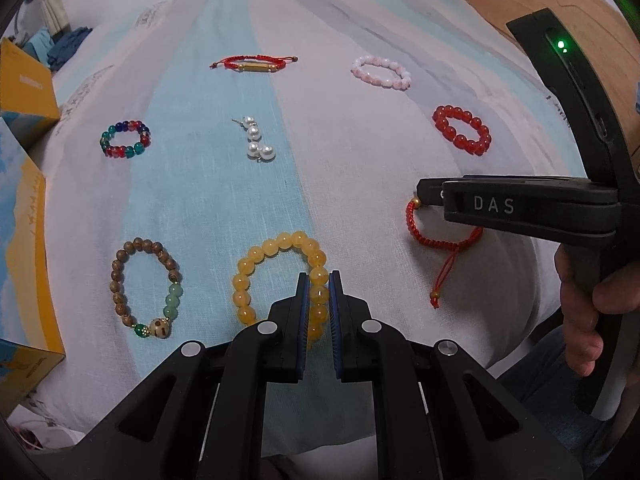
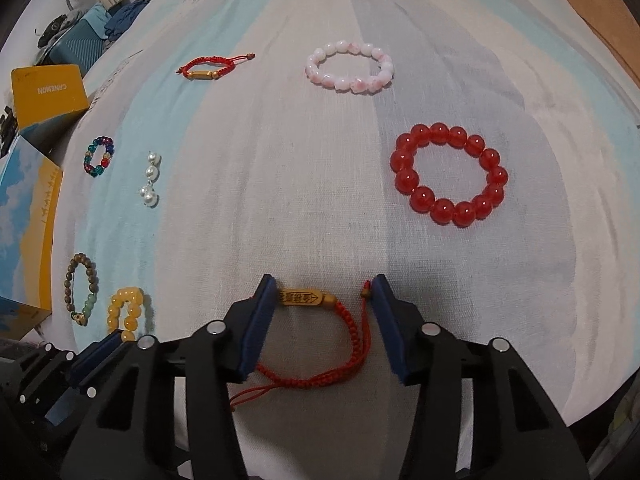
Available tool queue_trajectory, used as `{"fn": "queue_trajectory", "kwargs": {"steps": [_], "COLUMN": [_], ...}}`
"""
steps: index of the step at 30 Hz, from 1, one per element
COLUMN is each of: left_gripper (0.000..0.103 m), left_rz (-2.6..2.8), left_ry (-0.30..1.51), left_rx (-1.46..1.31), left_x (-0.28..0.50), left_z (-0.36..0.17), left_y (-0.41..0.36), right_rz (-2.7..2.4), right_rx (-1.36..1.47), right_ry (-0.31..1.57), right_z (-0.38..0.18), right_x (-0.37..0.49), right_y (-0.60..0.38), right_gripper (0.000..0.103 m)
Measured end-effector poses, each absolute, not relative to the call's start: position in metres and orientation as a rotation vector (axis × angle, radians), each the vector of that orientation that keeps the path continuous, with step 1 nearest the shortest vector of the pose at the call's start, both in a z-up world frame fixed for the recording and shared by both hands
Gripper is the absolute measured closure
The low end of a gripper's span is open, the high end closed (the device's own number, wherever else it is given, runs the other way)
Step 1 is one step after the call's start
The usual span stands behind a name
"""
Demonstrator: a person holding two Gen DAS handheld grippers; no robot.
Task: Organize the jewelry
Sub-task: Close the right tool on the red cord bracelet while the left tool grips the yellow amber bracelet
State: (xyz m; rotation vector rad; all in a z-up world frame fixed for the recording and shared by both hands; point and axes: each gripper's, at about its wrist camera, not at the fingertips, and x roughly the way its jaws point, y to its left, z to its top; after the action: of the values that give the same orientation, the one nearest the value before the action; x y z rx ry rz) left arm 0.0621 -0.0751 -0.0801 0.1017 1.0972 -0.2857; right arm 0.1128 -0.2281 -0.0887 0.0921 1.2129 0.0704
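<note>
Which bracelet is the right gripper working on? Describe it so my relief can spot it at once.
On the striped cloth, look at the near edge, right between the open right gripper fingers. There lies a red braided cord bracelet with an engraved gold tube bead. Its look-alike, the far red cord bracelet, lies at the far edge; the red bead bracelet nearby is all glossy round beads.

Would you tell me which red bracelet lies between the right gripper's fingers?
The red cord bracelet with the engraved gold tube; the red bead bracelet lies farther off.
</note>
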Motion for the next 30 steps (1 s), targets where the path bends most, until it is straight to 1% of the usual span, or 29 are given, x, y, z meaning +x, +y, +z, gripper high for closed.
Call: {"fn": "queue_trajectory", "kwargs": {"steps": [6,10,17,21,25,27,29,30], "left_gripper": [0.095,0.095,0.095,0.095,0.095,0.095,0.095,0.095], "left_rz": [-0.285,-0.287,-0.288,-0.287,-0.289,-0.290,-0.291,-0.290], "left_ry": [1.094,1.095,1.097,1.097,1.097,1.098,1.099,1.099], "left_rx": [0.107,0.109,0.113,0.112,0.113,0.113,0.113,0.112], "left_x": [0.060,0.060,0.061,0.061,0.061,0.061,0.062,0.062], "left_z": [-0.080,-0.080,-0.081,-0.081,-0.082,-0.082,-0.083,-0.083], "left_y": [-0.076,-0.078,-0.078,-0.078,-0.078,-0.078,-0.078,-0.078], "right_rz": [0.079,0.083,0.095,0.104,0.100,0.093,0.076,0.072], "right_rx": [0.108,0.108,0.147,0.160,0.103,0.088,0.080,0.078], "right_ry": [1.217,1.221,1.220,1.215,1.225,1.230,1.233,1.234], "right_z": [-0.086,-0.088,-0.086,-0.085,-0.089,-0.091,-0.092,-0.091], "right_x": [0.111,0.112,0.112,0.112,0.112,0.113,0.113,0.114], "right_y": [-0.230,-0.229,-0.231,-0.230,-0.219,-0.217,-0.218,-0.219], "right_gripper": [0.055,0.047,0.037,0.036,0.036,0.040,0.058,0.061]}}
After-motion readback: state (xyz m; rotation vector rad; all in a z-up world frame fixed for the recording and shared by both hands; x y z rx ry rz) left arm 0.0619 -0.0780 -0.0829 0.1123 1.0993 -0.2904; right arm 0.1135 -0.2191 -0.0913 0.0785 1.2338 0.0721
